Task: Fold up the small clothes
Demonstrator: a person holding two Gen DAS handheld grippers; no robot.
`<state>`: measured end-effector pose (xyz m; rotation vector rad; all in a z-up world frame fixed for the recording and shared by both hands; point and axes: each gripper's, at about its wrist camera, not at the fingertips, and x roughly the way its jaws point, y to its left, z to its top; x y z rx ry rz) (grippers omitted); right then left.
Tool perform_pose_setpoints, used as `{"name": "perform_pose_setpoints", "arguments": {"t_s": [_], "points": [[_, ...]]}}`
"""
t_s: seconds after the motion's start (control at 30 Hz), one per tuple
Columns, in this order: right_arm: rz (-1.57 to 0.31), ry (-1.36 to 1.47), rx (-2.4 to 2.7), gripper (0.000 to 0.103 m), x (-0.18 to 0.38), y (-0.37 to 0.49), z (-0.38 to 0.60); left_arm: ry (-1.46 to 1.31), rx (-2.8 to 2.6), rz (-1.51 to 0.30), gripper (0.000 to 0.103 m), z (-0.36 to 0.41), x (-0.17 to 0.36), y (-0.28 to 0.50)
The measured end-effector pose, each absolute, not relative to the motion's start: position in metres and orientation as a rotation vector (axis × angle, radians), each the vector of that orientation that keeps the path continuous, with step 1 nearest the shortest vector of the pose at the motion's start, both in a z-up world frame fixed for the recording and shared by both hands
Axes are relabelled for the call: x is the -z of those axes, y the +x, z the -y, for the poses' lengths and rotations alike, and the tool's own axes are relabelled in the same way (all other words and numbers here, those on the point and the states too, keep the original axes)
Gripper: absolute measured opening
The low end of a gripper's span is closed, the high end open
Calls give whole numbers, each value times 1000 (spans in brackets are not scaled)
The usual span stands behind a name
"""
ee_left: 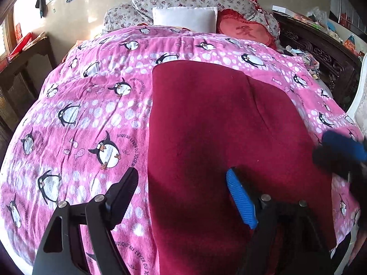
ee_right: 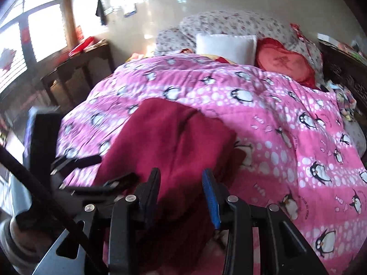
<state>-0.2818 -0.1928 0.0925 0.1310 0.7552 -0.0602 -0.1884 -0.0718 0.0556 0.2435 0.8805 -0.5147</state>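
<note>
Garment (ee_left: 206, 137) — one, dark red, flat on quilt (ee_left: 91, 114); left tongs (ee_left: 183, 197) wide, right tongs (ee_right: 181, 194) apart — both empty.

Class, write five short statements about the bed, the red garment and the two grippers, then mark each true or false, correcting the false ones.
1. The red garment lies on a pink penguin quilt. True.
2. The left gripper is clamped shut on the garment. False: its jaws are wide apart, holding nothing.
3. A white pillow sits at the head of the bed. True.
4. The heart cushion is blue. False: it is red.
5. The right gripper is open over the garment's near end. True.
</note>
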Motion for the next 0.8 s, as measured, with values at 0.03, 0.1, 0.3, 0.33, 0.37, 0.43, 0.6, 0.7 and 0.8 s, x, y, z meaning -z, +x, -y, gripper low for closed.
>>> {"name": "perform_pose_setpoints", "arguments": {"t_s": [0.03, 0.1, 0.3, 0.33, 0.37, 0.43, 0.6, 0.7, 0.8], "points": [[-768, 120, 51, 40, -89, -284, 189, 246, 513, -880, 79, 72, -56, -190], [-804, 61, 75, 40, -76, -290, 184, 250, 514, -879, 79, 71, -57, -190], [-839, 91, 117, 46, -46, -297, 202, 262, 507, -869, 79, 74, -56, -194], [-829, 89, 119, 46, -49, -299, 201, 260, 503, -866, 79, 73, -57, -195], [-818, 84, 122, 46, -53, -302, 198, 258, 495, -864, 79, 72, -58, -196], [-797, 101, 118, 48, -63, -307, 195, 261, 486, -856, 79, 71, -61, -198], [-699, 128, 158, 69, -94, -316, 187, 253, 459, -831, 80, 65, -71, -205], [-668, 114, 220, 74, -102, -317, 183, 238, 456, -809, 83, 60, -78, -211], [-664, 129, 253, 79, -102, -316, 184, 233, 451, -791, 83, 56, -85, -215]]}}
